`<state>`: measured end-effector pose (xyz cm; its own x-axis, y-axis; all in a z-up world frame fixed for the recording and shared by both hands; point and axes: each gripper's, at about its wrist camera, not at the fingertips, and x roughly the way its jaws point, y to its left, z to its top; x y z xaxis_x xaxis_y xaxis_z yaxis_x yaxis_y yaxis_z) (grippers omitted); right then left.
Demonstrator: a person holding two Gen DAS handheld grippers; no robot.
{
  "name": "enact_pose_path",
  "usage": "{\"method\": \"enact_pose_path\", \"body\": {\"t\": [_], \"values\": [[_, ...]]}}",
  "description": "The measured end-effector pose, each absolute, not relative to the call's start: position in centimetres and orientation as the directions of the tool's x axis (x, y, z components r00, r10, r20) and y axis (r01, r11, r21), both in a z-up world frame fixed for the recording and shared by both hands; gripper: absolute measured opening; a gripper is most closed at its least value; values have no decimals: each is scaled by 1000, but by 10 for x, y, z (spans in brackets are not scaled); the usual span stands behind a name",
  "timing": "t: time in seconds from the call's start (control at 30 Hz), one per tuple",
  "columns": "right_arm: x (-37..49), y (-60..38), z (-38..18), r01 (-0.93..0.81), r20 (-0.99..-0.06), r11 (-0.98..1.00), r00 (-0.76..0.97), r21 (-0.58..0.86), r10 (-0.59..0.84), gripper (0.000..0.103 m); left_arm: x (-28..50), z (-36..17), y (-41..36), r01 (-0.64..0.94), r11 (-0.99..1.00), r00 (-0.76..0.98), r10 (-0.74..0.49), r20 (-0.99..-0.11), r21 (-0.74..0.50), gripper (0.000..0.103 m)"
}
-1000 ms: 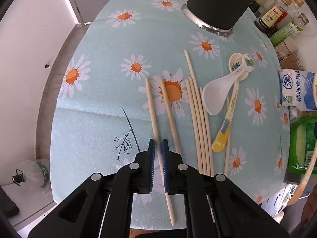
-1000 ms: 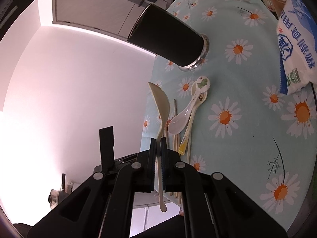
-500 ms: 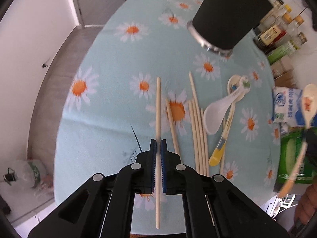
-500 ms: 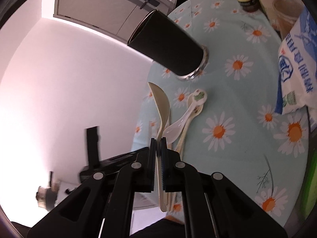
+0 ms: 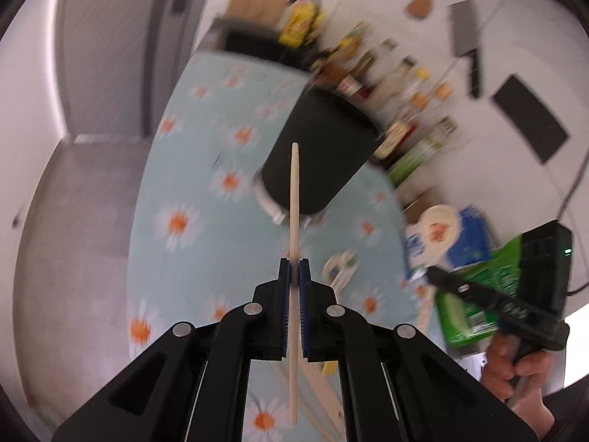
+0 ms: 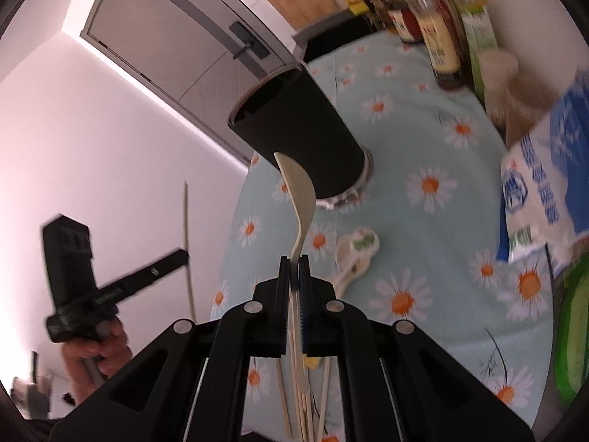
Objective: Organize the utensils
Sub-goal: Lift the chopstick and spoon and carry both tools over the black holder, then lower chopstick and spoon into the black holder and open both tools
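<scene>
Lifted off the table, left gripper clamps 1 chopstick; right gripper clamps spoon.

surface: table under a pale blue daisy-print cloth | on it: black cylindrical holder, upright on a metal base | cream spoon lying near the holder | loose chopsticks at the near edge | blue-white bag and green packet on the right | bottles along the far edge
</scene>
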<state>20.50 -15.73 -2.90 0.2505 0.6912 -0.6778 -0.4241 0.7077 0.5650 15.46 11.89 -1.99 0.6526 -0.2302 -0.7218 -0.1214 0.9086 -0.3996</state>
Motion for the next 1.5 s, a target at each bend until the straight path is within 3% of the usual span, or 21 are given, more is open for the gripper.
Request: {"method": "enact_pose_path", "body": {"t": [0.27, 0.57, 0.8, 1.07, 1.5], "values": [[218, -123, 8, -498, -612, 720, 395, 484, 685, 6, 181, 21, 118, 48, 919, 759, -289, -584, -392, 4], [251, -96, 59, -565, -474, 690, 503, 452, 722, 6, 200, 66, 124, 148, 922, 885, -285, -368, -357, 4], [281, -76, 82, -608, -369, 675, 566, 418, 738, 6, 230, 83, 125, 197, 919, 918, -296, -264, -343, 4], [316, -70, 75, -597, -331, 687, 604, 414, 725, 6, 271, 72, 121, 232, 914, 919, -318, -231, -334, 4], [354, -62, 25, -555, -405, 700, 572, 449, 713, 6, 316, 29, 129, 200, 902, 903, -322, -286, -384, 4]]}}
